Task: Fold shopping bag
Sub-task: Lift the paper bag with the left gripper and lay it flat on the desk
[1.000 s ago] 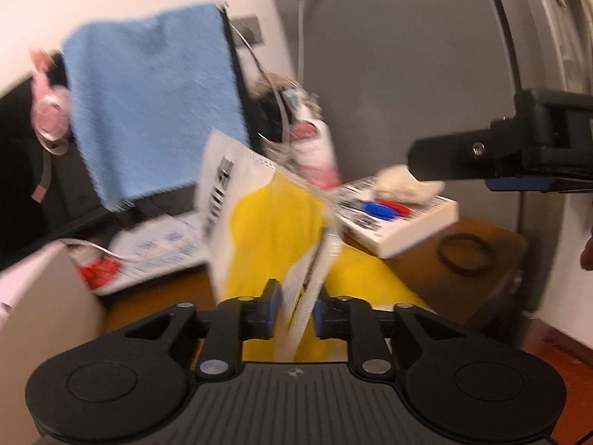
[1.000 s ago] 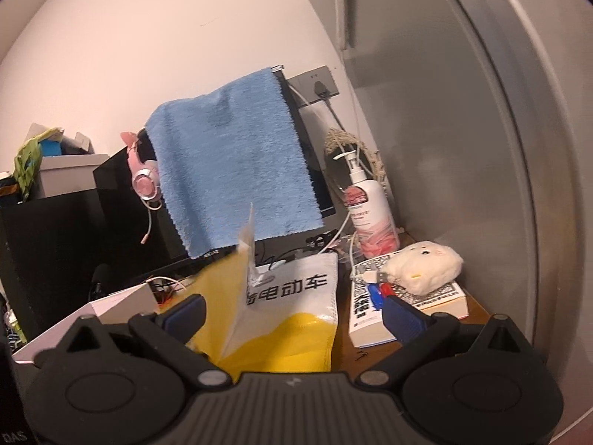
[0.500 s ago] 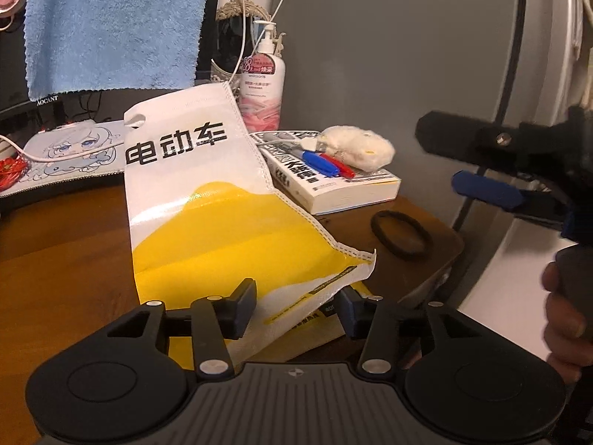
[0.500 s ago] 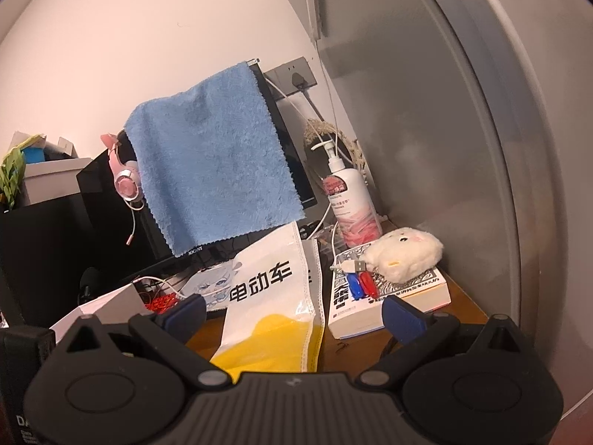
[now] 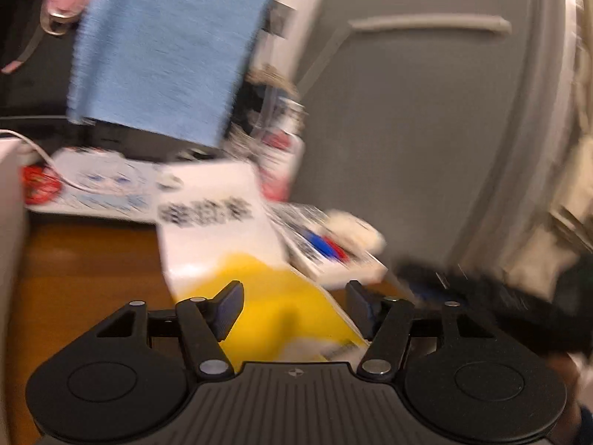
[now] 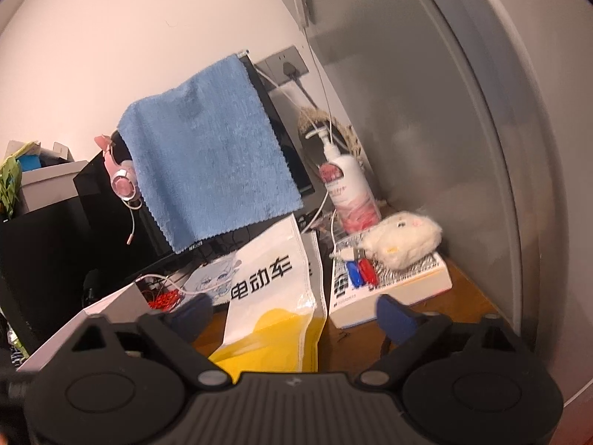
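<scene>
The white and yellow shopping bag (image 5: 237, 244) lies flat on the wooden desk (image 5: 81, 259), black characters on its white upper part. My left gripper (image 5: 294, 306) hangs open just above the bag's yellow near end, nothing between its fingers; this view is motion-blurred. In the right wrist view the same bag (image 6: 274, 296) lies folded lengthwise ahead of my right gripper (image 6: 292, 306), which stands wide open above the bag's near end. The right gripper's dark body (image 5: 500, 296) shows blurred at the right of the left wrist view.
A book (image 6: 393, 285) with a plush toy (image 6: 402, 239) and red and blue markers sits right of the bag. Behind stand a pump bottle (image 6: 348, 193), a monitor draped with a blue towel (image 6: 211, 170), pink headphones (image 6: 124, 181) and a white box (image 6: 107, 307) at left.
My left gripper let go of the bag's edge, opened wider and swung, blurring its view. The bag now lies flat on the desk. The right gripper stays open, shifted slightly.
</scene>
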`<action>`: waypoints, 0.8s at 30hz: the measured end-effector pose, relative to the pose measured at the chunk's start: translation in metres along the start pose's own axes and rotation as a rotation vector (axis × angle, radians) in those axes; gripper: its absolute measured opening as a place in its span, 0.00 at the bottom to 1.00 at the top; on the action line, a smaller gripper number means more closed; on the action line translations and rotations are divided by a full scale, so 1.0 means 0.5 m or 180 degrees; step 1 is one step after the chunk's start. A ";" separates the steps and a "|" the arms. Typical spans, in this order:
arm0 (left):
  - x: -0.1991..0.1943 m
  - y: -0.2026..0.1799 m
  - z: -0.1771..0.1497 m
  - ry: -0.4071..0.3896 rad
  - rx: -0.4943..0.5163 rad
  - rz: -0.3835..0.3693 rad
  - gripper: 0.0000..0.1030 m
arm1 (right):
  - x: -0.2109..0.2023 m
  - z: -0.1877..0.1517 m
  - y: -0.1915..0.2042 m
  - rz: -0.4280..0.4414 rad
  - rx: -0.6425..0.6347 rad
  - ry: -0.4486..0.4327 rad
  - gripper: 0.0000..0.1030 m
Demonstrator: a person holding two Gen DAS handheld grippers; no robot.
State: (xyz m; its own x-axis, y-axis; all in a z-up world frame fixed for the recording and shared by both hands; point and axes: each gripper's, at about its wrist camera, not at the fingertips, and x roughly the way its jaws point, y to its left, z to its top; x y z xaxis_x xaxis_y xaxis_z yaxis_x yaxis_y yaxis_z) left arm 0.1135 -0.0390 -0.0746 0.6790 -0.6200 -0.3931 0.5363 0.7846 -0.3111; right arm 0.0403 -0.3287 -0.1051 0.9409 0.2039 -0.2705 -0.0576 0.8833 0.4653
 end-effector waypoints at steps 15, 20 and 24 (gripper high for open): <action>0.207 0.057 0.031 0.0426 -0.0226 0.0215 0.09 | 0.030 -0.040 -0.061 0.0179 0.0599 0.0773 0.47; 0.215 0.054 0.019 0.0467 -0.0266 0.0214 0.09 | 0.047 -0.058 -0.071 0.0350 0.0843 0.0922 0.43; 0.201 0.051 0.005 0.0521 -0.0215 0.0230 0.09 | 0.065 -0.068 -0.065 0.0426 0.0875 0.0983 0.07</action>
State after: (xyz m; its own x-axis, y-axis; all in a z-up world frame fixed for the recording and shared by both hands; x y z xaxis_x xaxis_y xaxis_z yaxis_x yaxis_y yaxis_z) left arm 0.1964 -0.0814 -0.1200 0.6211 -0.5581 -0.5502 0.4505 0.8287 -0.3321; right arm 0.0613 -0.3363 -0.1577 0.7848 0.4625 -0.4126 -0.0419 0.7038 0.7091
